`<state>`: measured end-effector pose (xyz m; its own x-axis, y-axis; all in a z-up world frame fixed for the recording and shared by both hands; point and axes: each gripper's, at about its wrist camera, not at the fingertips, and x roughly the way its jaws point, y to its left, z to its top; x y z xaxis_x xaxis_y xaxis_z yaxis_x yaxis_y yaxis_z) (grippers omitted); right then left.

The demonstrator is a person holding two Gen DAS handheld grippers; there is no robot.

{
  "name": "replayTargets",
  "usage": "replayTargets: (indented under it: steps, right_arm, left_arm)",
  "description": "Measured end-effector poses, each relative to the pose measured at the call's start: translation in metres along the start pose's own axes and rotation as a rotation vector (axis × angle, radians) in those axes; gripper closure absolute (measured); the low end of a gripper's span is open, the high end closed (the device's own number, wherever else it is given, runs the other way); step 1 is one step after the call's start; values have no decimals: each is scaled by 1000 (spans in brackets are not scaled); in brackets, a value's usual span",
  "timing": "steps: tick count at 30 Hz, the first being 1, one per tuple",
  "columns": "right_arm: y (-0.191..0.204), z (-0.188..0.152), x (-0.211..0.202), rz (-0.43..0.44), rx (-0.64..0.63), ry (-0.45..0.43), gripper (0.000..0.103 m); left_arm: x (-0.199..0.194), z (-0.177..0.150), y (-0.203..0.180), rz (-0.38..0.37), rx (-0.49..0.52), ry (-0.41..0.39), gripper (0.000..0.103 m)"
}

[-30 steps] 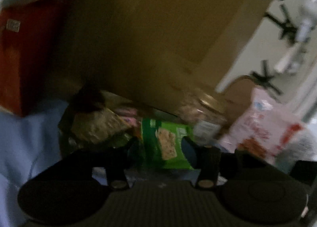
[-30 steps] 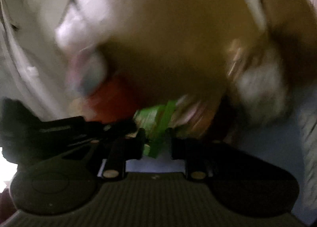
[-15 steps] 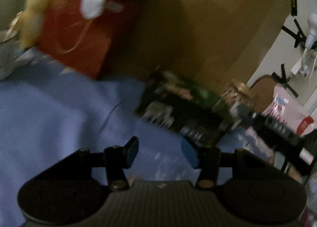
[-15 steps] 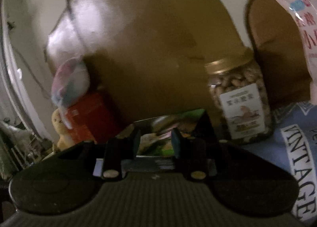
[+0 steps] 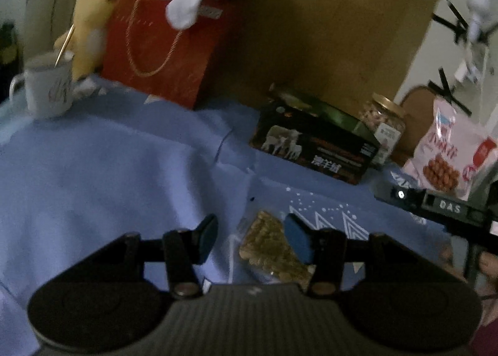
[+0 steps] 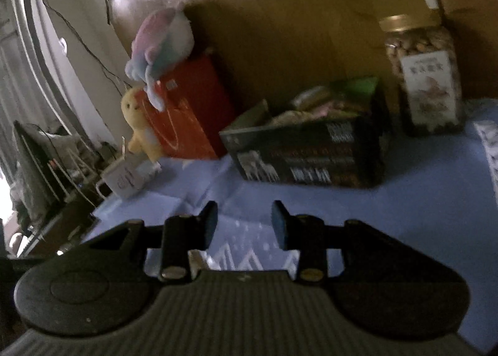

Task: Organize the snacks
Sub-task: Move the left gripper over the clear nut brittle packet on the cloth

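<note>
A dark open box (image 5: pixel 314 141) (image 6: pixel 311 150) stands on the blue cloth against a big cardboard box, with several snack packets inside it, one green (image 6: pixel 354 86). My left gripper (image 5: pixel 250 233) is open above the cloth. A clear packet of brown snack (image 5: pixel 274 250) lies flat on the cloth, under and between its fingers, closer to the right one; the pads do not press it. My right gripper (image 6: pixel 244 220) hovers in front of the box with its jaws opening and nothing between them. The right gripper's body (image 5: pixel 435 203) shows at the right edge of the left wrist view.
A jar of nuts (image 5: pixel 384 122) (image 6: pixel 425 76) stands right of the box, a pink snack bag (image 5: pixel 451 156) further right. A red gift bag (image 5: pixel 162 44) with plush toys and a white mug (image 5: pixel 46 88) stand at the left. A large cardboard box (image 5: pixel 326 13) backs everything.
Both grippers have pulled back from the dark box. The green packet once at my right gripper's jaws now lies in the box. The left gripper swung over to the brown snack packet.
</note>
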<state>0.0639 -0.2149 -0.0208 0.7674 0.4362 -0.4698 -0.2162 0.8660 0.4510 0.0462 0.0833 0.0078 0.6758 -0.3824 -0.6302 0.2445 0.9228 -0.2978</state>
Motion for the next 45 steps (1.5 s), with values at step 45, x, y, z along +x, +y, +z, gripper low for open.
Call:
replayTargets:
  steps: [45]
  right_arm:
    - [36,-57,-71,-260,55,-64,46]
  left_arm:
    - [14,-38,-23,146,116,22,49]
